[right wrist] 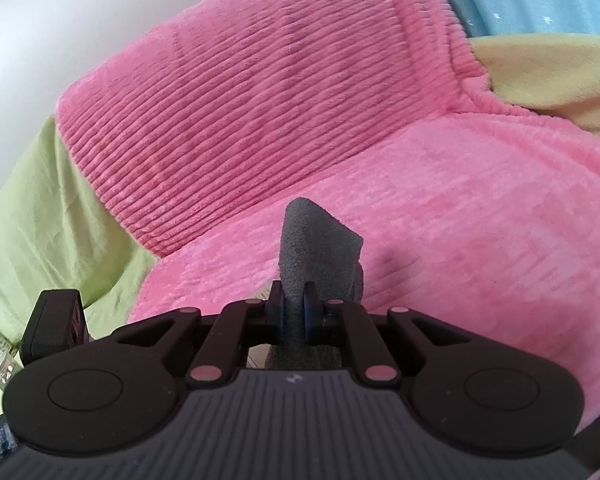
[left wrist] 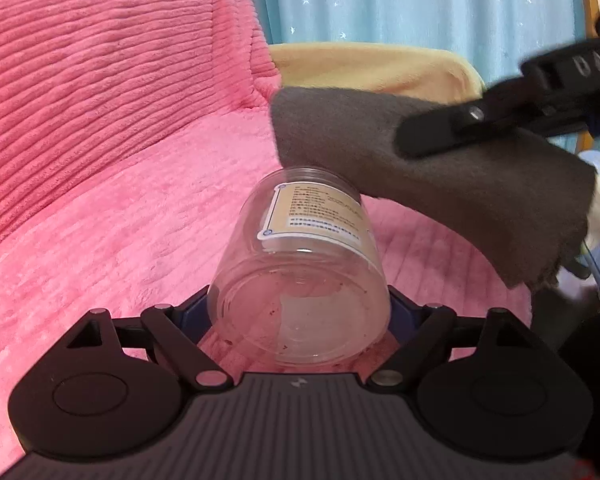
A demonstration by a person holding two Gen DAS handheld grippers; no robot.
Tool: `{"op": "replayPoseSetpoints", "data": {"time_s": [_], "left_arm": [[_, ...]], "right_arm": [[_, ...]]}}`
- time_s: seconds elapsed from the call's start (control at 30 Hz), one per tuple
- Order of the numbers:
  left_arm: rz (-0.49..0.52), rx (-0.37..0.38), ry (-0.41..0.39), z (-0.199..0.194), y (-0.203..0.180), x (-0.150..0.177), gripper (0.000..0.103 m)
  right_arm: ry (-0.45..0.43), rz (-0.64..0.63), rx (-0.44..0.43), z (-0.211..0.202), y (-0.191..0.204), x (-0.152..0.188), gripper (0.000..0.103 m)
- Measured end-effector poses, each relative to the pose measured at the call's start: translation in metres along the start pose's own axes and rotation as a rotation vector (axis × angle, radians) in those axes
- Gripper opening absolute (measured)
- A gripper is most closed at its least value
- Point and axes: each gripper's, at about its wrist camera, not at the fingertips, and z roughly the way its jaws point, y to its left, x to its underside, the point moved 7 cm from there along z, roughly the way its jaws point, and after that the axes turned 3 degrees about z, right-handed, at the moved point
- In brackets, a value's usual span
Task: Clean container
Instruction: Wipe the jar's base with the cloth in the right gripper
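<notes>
1. The pink blanket (left wrist: 100, 140) fills most of both views. It is soft, so nothing gets hurt if dropped.
2. The grey cloth (left wrist: 440, 184), upper right in the left view, hangs just beside the jar's far end, ready to wipe.
3. The clear jar (left wrist: 304, 276) sits low in the middle, tipped, so its side can be reached.
4. The left hand-held gripper (left wrist: 300, 312) squeezes the jar to keep it steady.
5. The right hand-held gripper (right wrist: 294, 312) pinches the cloth tight.
</notes>
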Motion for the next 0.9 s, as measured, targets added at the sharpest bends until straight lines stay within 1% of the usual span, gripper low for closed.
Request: {"op": "replayPoseSetpoints", "data": {"time_s": [0.1, 0.17, 0.23, 0.33, 0.37, 0.47, 0.53, 0.6, 0.63, 0.7, 0.77, 0.8, 0.87, 0.9], "left_arm": [[-0.008, -0.003, 0.001, -0.012, -0.004, 0.006, 0.086], [0.000, -0.019, 0.004, -0.017, -0.006, 0.008, 0.086], [0.004, -0.031, 0.010, -0.020, -0.008, 0.009, 0.085], [0.011, -0.043, 0.023, -0.018, -0.009, 0.009, 0.085], [0.011, -0.047, 0.027, -0.017, -0.009, 0.009, 0.085], [0.025, -0.054, 0.038, -0.014, -0.010, 0.009, 0.085], [0.047, -0.062, 0.045, -0.012, -0.013, 0.010, 0.085], [0.063, -0.069, 0.043, -0.011, -0.014, 0.010, 0.085], [0.071, -0.073, 0.043, -0.011, -0.016, 0.010, 0.085], [0.084, -0.080, 0.042, -0.010, -0.017, 0.009, 0.085], [0.094, -0.085, 0.039, -0.010, -0.019, 0.009, 0.085], [0.099, -0.087, 0.038, -0.010, -0.019, 0.008, 0.085], [0.104, -0.090, 0.037, -0.010, -0.020, 0.009, 0.085], [0.103, -0.090, 0.037, -0.010, -0.020, 0.010, 0.085]], "right_arm": [[0.032, -0.054, -0.036, 0.007, 0.015, 0.001, 0.007], [0.056, -0.099, -0.063, 0.016, 0.026, 0.003, 0.007], [0.077, -0.141, -0.066, 0.028, 0.034, 0.007, 0.007], [0.088, -0.158, -0.039, 0.038, 0.040, 0.012, 0.007], [0.094, -0.150, -0.053, 0.037, 0.043, 0.012, 0.007], [0.141, -0.168, -0.165, 0.032, 0.060, 0.021, 0.007], [0.162, -0.214, -0.189, 0.030, 0.067, 0.025, 0.007], [0.166, -0.205, -0.189, 0.033, 0.063, 0.020, 0.007], [0.159, -0.194, -0.174, 0.037, 0.058, 0.015, 0.007], [0.127, -0.178, -0.111, 0.045, 0.044, 0.005, 0.007], [0.100, -0.132, -0.053, 0.051, 0.028, -0.003, 0.007], [0.095, -0.111, -0.037, 0.052, 0.023, -0.005, 0.007], [0.100, -0.110, -0.055, 0.051, 0.027, -0.001, 0.008], [0.110, -0.117, -0.085, 0.049, 0.032, 0.004, 0.008]]}}
